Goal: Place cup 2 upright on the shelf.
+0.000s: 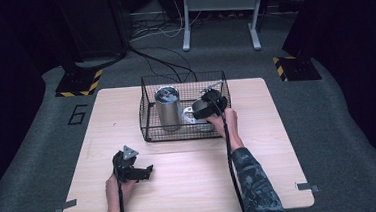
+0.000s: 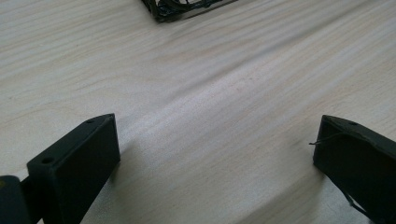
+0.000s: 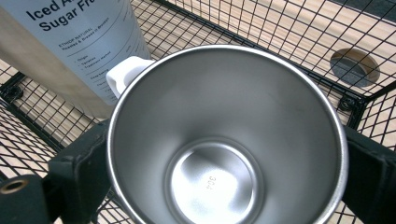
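Nearest the person, the left gripper [image 1: 148, 170] is held low over the bare front of the table [image 1: 191, 186], jaws spread wide with nothing between them; in its own view only pale wood grain is seen between the two black jaws, and a corner of the basket [image 2: 187, 7] is glimpsed at the top edge. Farther out, the right gripper [image 1: 201, 110] is reached into the wire basket [image 1: 150, 126]. There a steel mug [image 3: 224, 140] is clamped by the jaws, one pressed to each side of the rim, mouth up, its white handle [image 3: 123, 74] turned toward the can [image 3: 79, 42]. The tall can [image 1: 168, 107] is stood upright in the basket, just beside the mug.
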Tool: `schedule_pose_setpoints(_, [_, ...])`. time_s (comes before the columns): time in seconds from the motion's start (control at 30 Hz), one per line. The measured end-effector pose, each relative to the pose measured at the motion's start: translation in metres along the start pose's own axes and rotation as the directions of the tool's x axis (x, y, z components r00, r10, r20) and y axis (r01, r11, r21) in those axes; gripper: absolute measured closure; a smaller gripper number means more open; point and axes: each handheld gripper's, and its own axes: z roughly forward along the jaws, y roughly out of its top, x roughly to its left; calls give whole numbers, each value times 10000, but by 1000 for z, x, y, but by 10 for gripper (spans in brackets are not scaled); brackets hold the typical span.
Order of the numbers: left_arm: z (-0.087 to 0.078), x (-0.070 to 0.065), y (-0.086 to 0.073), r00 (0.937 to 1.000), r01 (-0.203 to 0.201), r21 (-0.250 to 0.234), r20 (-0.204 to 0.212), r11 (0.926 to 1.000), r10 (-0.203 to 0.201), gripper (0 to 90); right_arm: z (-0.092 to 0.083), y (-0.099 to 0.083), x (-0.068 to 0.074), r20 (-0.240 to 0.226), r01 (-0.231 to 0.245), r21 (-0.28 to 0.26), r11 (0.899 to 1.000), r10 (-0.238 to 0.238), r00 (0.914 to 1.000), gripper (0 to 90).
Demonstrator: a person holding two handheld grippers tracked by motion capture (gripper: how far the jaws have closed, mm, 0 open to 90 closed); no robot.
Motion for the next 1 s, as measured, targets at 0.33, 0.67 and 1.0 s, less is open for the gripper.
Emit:
schedule_pose_setpoints(0.33, [0,0,0,10000,-2,-13,-14,10000,2,3,-3,1,1,95,155,-50,9999,-154,9998,22])
schedule_pose_setpoints(0.67, [0,0,0,10000,4,-16,-11,10000,-4,3,-9,5,4,70,409,-129,9991,-408,9991,9])
schedule_pose_setpoints(1.0, [0,0,0,10000,49,95,78,9999,-50,3,-29,8,5,-228,547,-741,9958,-565,9981,6])
